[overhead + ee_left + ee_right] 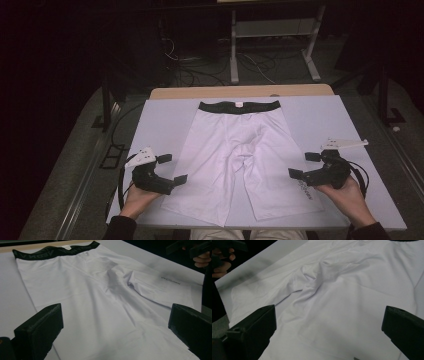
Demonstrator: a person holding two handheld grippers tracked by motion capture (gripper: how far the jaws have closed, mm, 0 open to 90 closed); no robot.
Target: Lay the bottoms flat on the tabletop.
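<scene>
A pair of white shorts [240,160] lies flat in the middle of the pale grey table [165,115], its long axis running from the far edge toward the person. The black waistband [239,106] points away, at the far side of the table, and the two leg openings point back toward the person at the near edge, the legs spreading slightly apart from the crotch seam. In the left gripper view the waistband [52,251] carries pale lettering that reads upside down from this side; it is too faint to spell out with certainty. A small white tag [239,104] sits at the centre of the band. A line of small dark print [305,190] runs along the hem area of the leg on the person's right; in the left gripper view the same print [170,279] appears, too small to read. The left gripper [172,170] hovers just beside the outer edge of the left leg, jaws spread wide with nothing between them. The right gripper [304,165] sits at the outer edge of the right leg, jaws likewise wide apart and holding nothing. Each is held in a hand at the table's near corners.
</scene>
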